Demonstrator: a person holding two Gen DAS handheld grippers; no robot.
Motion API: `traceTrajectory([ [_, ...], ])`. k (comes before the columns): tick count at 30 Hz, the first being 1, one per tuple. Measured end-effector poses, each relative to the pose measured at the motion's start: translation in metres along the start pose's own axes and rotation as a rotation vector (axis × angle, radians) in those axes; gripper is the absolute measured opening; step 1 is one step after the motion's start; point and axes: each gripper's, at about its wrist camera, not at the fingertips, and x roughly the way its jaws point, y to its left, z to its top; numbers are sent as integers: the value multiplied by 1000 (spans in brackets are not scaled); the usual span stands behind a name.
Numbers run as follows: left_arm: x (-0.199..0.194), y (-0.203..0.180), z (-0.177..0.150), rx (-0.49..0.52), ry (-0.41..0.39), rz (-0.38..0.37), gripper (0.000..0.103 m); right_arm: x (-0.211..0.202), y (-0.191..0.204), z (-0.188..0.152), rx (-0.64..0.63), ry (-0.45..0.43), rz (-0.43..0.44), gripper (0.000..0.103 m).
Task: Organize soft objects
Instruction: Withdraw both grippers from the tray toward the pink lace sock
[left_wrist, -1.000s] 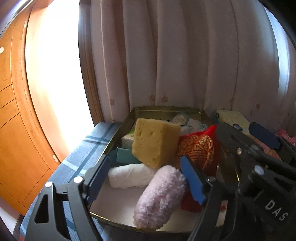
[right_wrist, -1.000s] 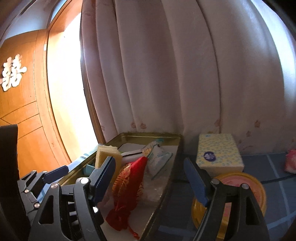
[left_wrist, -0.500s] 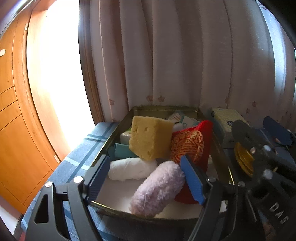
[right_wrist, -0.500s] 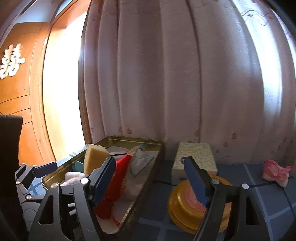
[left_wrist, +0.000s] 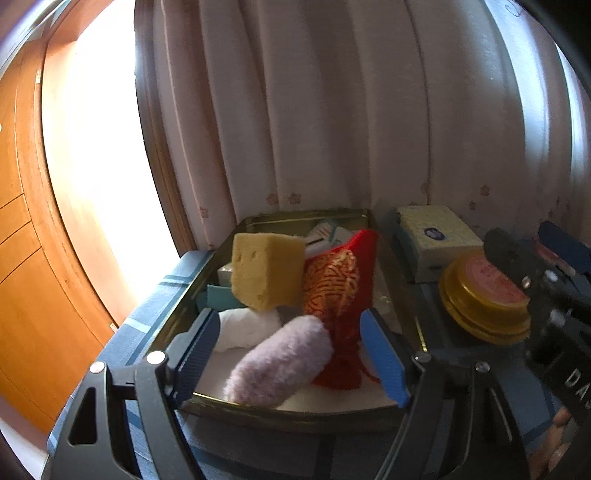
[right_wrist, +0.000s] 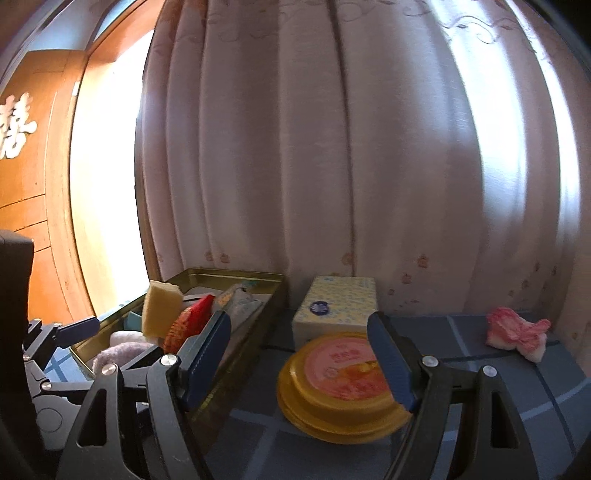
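Crowding in the gold tin (left_wrist: 303, 216) at the left looks like the first hazard: the yellow sponge (left_wrist: 266, 269) leans on top of the pile, propped against the red pouch (left_wrist: 334, 291), with the white roll (left_wrist: 247, 326) and the fuzzy lilac roll (left_wrist: 280, 363) below it. Another piece pushed in carelessly could tip the sponge over the rim. The left gripper (left_wrist: 291, 358) hangs just before the tin's near edge, jaws spread and empty, so a forward nudge could shove the lilac roll or catch the pouch's loose cord. Further right, the right gripper (right_wrist: 301, 358) is likewise spread with nothing between its pads, pointed over the round yellow container (right_wrist: 340, 384) in front of the tissue box (right_wrist: 336, 308). The pink cloth (right_wrist: 517, 330), still outside the tin, lies well apart at the far right of the table (right_wrist: 554, 387). Reaching for it, I think, risks clipping the yellow container; its thin, crumpled edges could also slip from a shallow pinch.
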Motion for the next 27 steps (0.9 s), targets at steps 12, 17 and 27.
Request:
traceTrajectory([
  [12,-12,-31,-2,50,-13,-19,80,-19,-44,-5,15,7,-68,78],
  [17,-13,-43,-1,68,-16,-31,80,-25,-62,-6,29,11,-97,78],
  [27,-14,-71,0,91,2,-79,80,-35,-100,-8,38,25,-161,78],
])
